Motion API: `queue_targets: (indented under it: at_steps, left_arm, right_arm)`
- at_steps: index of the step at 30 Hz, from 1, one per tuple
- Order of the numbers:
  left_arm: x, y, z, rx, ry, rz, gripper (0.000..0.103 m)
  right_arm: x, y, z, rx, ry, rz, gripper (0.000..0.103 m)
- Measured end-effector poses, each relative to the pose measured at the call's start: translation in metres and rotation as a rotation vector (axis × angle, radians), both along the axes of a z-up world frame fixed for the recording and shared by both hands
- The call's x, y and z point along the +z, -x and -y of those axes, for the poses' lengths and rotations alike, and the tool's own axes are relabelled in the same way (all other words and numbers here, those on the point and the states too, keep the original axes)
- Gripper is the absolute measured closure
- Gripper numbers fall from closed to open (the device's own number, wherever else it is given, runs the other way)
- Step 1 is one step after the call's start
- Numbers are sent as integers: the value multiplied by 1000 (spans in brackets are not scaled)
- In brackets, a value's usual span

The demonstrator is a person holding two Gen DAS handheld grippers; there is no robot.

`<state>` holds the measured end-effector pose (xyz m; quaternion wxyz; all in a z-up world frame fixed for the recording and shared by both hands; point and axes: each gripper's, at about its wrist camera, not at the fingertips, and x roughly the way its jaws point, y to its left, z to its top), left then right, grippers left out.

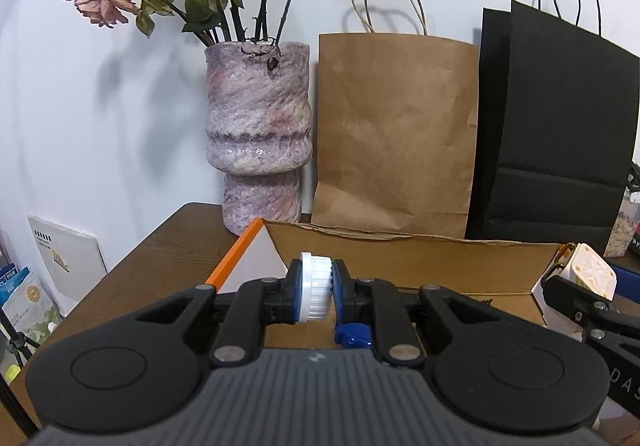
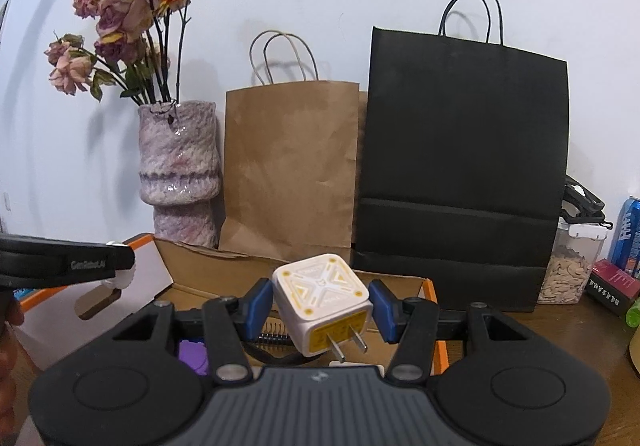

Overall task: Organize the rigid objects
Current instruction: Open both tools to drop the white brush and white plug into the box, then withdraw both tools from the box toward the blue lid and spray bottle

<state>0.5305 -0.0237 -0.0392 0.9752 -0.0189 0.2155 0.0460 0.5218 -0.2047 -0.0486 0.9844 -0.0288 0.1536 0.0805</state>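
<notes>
My left gripper (image 1: 318, 288) is shut on a white ribbed round piece (image 1: 314, 278), held on edge above an open cardboard box with an orange rim (image 1: 400, 258). A blue object (image 1: 352, 336) lies in the box just below the fingers. My right gripper (image 2: 322, 306) is shut on a white and yellow cube plug (image 2: 320, 286), its two prongs pointing back at the camera, over the same box (image 2: 430, 290). In the right wrist view the left gripper (image 2: 120, 272) enters from the left with the white piece; a brown part (image 2: 98, 304) hangs under it.
Against the wall stand a marbled purple vase (image 1: 256, 134) of dried roses, a brown paper bag (image 1: 396, 134) and a black paper bag (image 2: 464, 174). A seed container (image 2: 568, 274), a blue can (image 2: 628, 234) and a red box (image 2: 612, 282) sit right. A purple item (image 2: 194, 356) lies in the box.
</notes>
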Motion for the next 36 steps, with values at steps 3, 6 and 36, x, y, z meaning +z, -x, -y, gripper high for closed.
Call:
queue_targets:
  at_steps: [3, 6, 36]
  left_arm:
    - [-1, -3, 0, -3, -8, -3, 88]
    - [-3, -4, 2, -13, -16, -7, 87]
    - [6, 11, 2, 58, -39, 78, 0]
  right_arm:
    - [-3, -3, -2, 3, 10, -8, 51]
    - [-5, -4, -2, 4, 14, -19, 51]
    - [-2, 5, 7, -72, -13, 26, 0]
